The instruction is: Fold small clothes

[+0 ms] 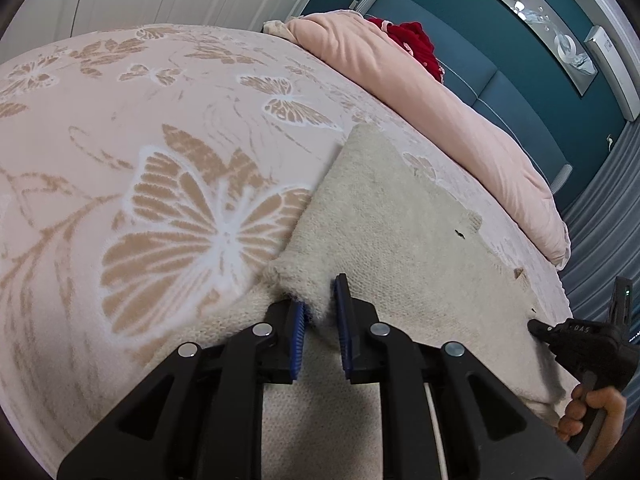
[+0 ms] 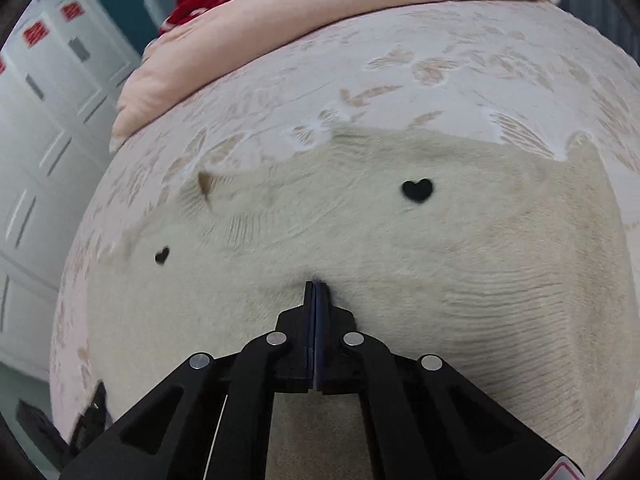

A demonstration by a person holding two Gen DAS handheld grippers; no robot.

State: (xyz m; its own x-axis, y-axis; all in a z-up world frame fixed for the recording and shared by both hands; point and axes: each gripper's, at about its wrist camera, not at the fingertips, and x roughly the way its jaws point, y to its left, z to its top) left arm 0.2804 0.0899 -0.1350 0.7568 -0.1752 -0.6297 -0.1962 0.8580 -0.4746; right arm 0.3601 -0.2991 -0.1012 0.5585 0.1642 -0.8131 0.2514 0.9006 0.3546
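A cream knitted sweater with small black hearts lies spread on the pink butterfly bedspread. My left gripper is partly open, its blue pads on either side of a fuzzy edge of the sweater, which bunches between them. My right gripper is shut, its tips pinching the sweater near the middle, where the knit puckers. The right gripper also shows in the left wrist view at the sweater's right edge, held by a hand.
A folded pink duvet lies along the far side of the bed, with a red garment behind it. A teal headboard and white wardrobe doors surround the bed.
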